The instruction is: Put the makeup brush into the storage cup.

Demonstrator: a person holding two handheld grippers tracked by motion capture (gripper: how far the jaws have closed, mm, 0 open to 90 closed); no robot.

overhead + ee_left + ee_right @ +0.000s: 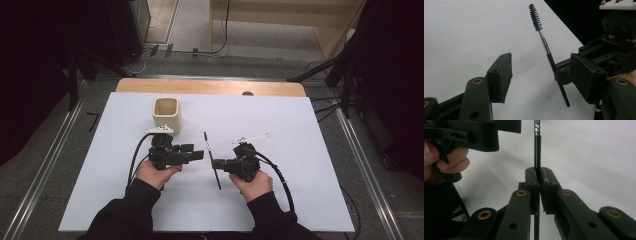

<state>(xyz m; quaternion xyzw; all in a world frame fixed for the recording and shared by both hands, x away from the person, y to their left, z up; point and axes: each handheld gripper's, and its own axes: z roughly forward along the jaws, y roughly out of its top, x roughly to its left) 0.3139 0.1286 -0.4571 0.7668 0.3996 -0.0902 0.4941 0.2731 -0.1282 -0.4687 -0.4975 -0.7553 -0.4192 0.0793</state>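
A white sheet (280, 200) covered the table, with dark floor and metal rails around it and pale wooden furniture at the far end of the room. Nearest the person, two sleeved forearms came in from the bottom edge, each hand around a gripper. The right gripper (216, 164) had its jaws pinched tight on a thin black brush (212, 160), gripping it low on the handle; in the right gripper view the handle (537, 152) ran straight up between the closed pads. The brush was held off the sheet, bristle end pointing away from the person, in the gap between the two hands. The left gripper (199, 155) faced it from just beside, its jaws standing fairly wide with nothing between them; in the left gripper view the bristled tip (534, 17) rose beyond its pads (500, 75), apart from them. Farther back, near the left hand, stood a small cream cup (166, 115), upright and with nothing visible inside. Judging from this, the pick-up was done; what looked to remain was a hand-over to the left gripper, or carrying the brush to the cup and standing it inside.
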